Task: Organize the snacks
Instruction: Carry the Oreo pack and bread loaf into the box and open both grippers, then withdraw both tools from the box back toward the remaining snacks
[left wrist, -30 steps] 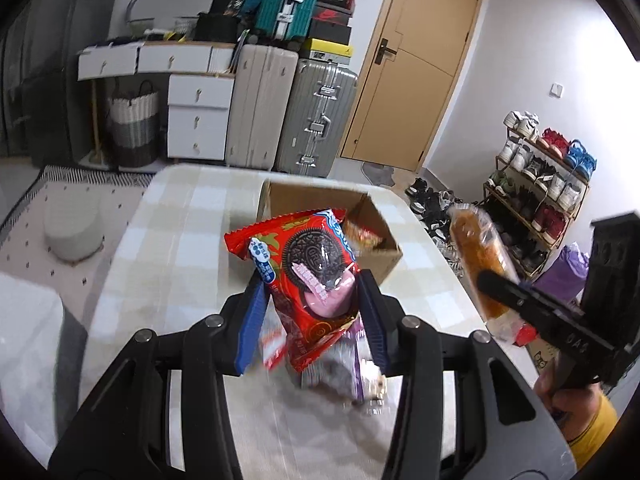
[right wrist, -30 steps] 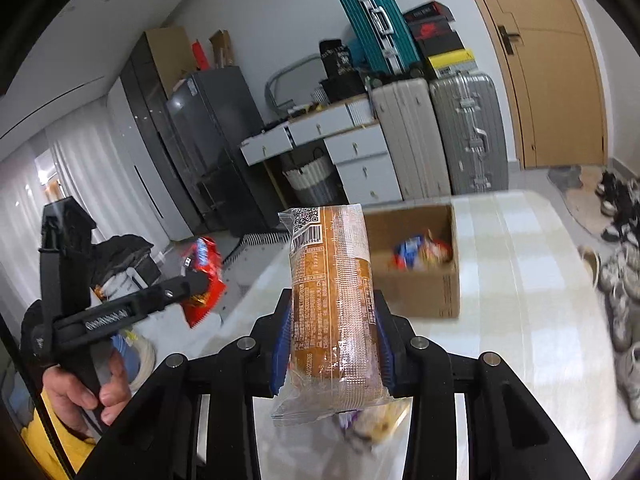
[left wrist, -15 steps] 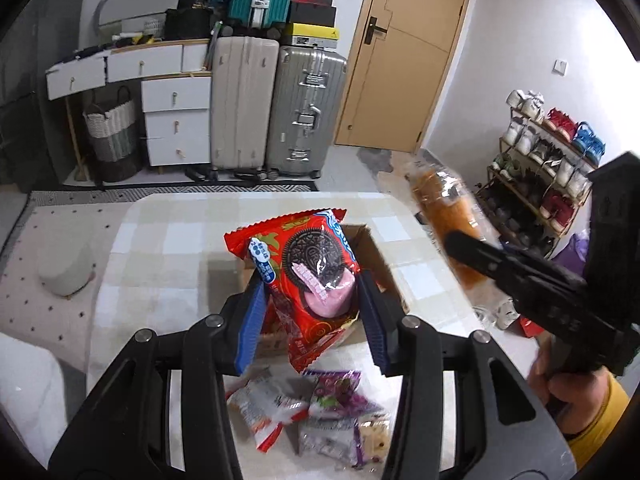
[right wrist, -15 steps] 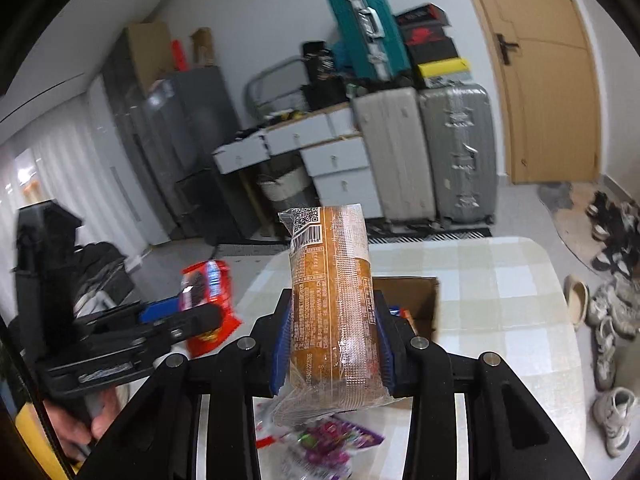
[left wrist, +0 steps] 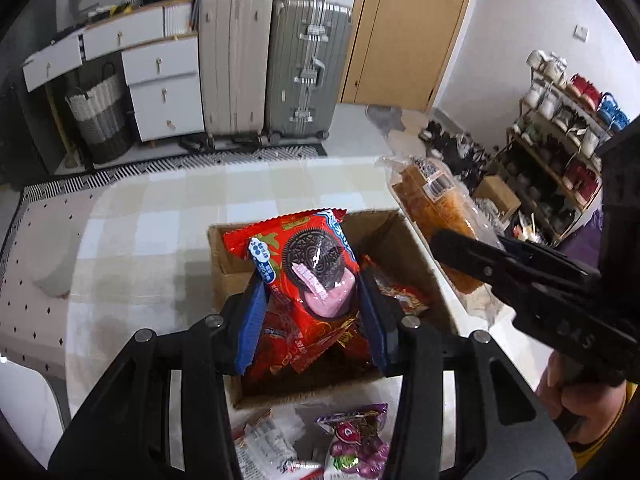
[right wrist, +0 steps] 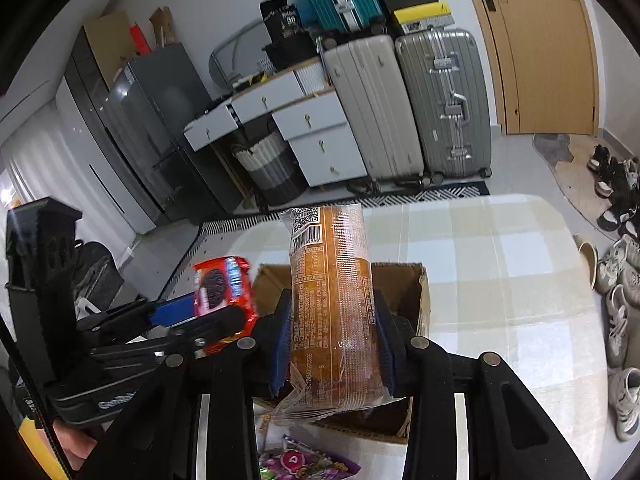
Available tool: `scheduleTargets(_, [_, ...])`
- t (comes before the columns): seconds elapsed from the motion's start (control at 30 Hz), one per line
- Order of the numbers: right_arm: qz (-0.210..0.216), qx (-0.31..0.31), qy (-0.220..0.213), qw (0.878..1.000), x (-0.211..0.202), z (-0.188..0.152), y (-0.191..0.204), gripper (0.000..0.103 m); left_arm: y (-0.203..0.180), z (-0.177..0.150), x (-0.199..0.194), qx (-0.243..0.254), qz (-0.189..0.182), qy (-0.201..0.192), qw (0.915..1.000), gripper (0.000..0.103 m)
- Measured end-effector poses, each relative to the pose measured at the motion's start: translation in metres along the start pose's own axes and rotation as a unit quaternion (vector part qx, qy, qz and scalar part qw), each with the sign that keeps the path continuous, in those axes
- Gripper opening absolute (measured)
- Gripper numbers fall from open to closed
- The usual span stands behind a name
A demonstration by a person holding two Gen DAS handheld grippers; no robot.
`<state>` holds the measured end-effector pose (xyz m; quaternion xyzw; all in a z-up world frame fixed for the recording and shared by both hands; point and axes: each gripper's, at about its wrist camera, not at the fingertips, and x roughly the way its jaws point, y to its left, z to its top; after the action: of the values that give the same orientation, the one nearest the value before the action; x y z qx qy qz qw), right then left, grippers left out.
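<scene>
We are carrying two snacks to the box, one in each gripper.

Our left gripper [left wrist: 312, 300] is clamping the red cookie pack [left wrist: 304, 272], which is hanging directly above the open box [left wrist: 404, 256] on the counter [left wrist: 152, 248]; a cookie picture shows, its print too small to read. Our right gripper [right wrist: 332, 340] is squeezing the orange bread bag [right wrist: 332, 300], long axis upright, barcode and QR code at its top, just over the box's near edge. The left hand looks nearer to dropping. Loose packets [left wrist: 356, 440] are waiting beside the box.
</scene>
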<state>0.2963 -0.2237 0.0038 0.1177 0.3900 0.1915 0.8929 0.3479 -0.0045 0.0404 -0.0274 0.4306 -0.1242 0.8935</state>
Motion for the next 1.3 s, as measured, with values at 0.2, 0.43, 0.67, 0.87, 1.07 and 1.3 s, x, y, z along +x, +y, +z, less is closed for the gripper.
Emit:
scheduleTargets(0.2, [-0.001,0.003,0.027,1.000,0.028,-0.006,-0.007,0.036,0.004,0.005,0.055,-0.008,0.006,0.028,0.9995,0.042])
scheduleTargets(0.43, [-0.003,0.011,0.052,0.999,0.050,-0.012,-0.009,0.036,0.021,-0.007,0.082,-0.017,0.015,0.044,0.9988,0.042])
scheduleTargets(0.67, [-0.013,-0.003,0.074,0.997,0.063,-0.018,-0.004,0.036,0.026,-0.014,0.077,-0.018,0.023,0.040,0.9988,0.042])
scheduleTargets(0.87, [-0.027,-0.005,0.093,0.995,0.071,-0.020,-0.003,0.036,0.029,-0.022,0.058,-0.014,0.030,0.038,0.9987,0.043])
scheduleTargets(1.07, [-0.025,0.003,0.081,0.996,0.063,-0.017,0.000,0.037,0.032,-0.033,0.045,-0.015,0.038,0.045,0.9982,0.045])
scheduleTargets(1.3, [-0.027,-0.030,0.059,0.997,0.023,-0.022,0.017,0.037,0.029,-0.055,0.009,-0.026,0.046,0.023,0.9984,0.045])
